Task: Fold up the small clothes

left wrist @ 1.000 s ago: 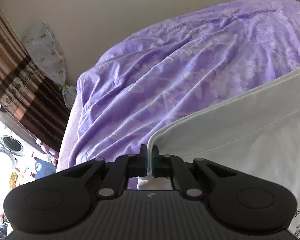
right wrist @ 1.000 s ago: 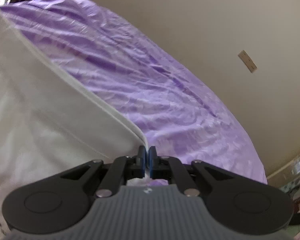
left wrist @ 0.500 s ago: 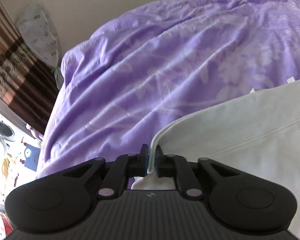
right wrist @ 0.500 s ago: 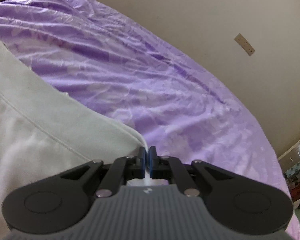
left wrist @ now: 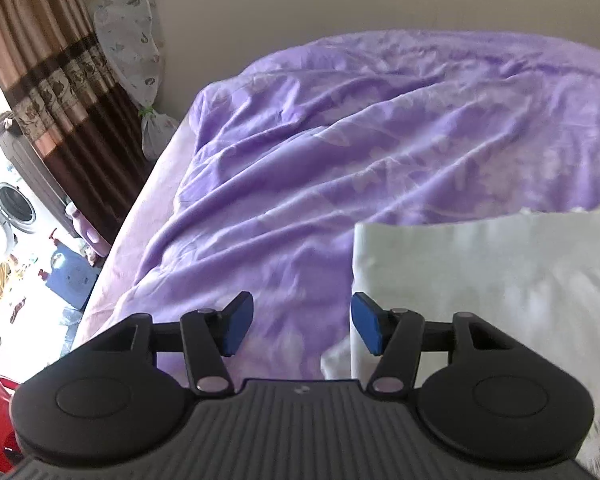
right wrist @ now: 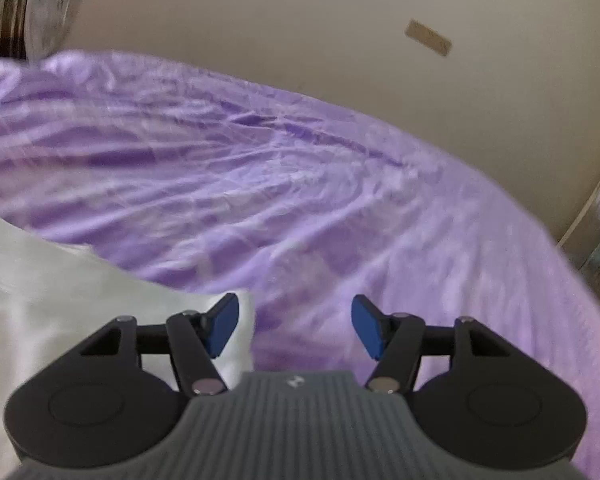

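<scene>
Grippers, left gripper (left wrist: 302, 326) and right gripper (right wrist: 296, 326), gape wide, empty, beside white garment (left wrist: 480, 272).

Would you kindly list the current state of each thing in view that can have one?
left tongs: open, empty
right tongs: open, empty
white garment: released, lying flat on the bed, straight folded edge showing
purple bedcover: spread out, wrinkled
curtain: drawn aside
</scene>
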Demonstrator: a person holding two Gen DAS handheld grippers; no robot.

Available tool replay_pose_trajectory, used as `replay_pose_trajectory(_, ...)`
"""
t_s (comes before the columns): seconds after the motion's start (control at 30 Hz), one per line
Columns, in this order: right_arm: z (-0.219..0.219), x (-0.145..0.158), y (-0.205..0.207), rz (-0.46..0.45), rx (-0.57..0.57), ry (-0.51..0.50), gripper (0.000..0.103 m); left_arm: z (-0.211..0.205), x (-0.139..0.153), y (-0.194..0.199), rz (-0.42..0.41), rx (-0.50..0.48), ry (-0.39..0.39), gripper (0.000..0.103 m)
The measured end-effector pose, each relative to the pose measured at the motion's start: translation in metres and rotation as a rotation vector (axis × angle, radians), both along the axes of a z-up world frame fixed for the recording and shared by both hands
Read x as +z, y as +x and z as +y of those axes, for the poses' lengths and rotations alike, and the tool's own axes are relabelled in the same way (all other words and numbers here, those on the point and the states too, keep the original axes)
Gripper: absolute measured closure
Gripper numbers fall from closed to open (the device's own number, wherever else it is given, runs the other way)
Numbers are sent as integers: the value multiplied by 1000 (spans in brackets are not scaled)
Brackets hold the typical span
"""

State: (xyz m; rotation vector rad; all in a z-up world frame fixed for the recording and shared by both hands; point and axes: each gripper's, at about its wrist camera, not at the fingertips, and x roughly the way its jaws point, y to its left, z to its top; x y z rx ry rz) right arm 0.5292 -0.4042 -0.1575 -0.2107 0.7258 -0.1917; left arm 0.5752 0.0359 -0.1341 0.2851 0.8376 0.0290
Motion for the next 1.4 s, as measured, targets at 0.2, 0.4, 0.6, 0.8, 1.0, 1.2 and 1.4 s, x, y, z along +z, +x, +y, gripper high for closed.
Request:
replay_pose_trajectory(0.2, 0, 17, -75, -5, 25, 315, 51, -10, 9, -64, 32, -46, -46, 67)
replay_pose_trajectory(0.4, 49, 5, -140, 21, 158, 398, 65, -30, 5, -106, 47, -92, -99, 84)
replay_pose_trajectory(0.6, 104, -17, -178, 30, 237, 406, 80, -48, -12, -140, 28, -112, -202, 95)
replay_pose_trajectory(0.8, 104, -62, -200, 70, 183, 326, 89, -10, -64, -149, 106, -24, -193, 100)
replay_pose_trajectory(1.0, 40, -96, -218, 126, 37, 325, 103, 16, -80, -154, 127, -23, -225, 97)
replay_pose_trajectory(1.2, 33, -86, -223, 154, 58, 260, 103, 29, -58, -161, 112, -1, -116, 97)
replay_pose_trajectory(1.4, -14, -58, -230, 146, 24, 283, 103, 40, -20, -152, 54, 13, -101, 96)
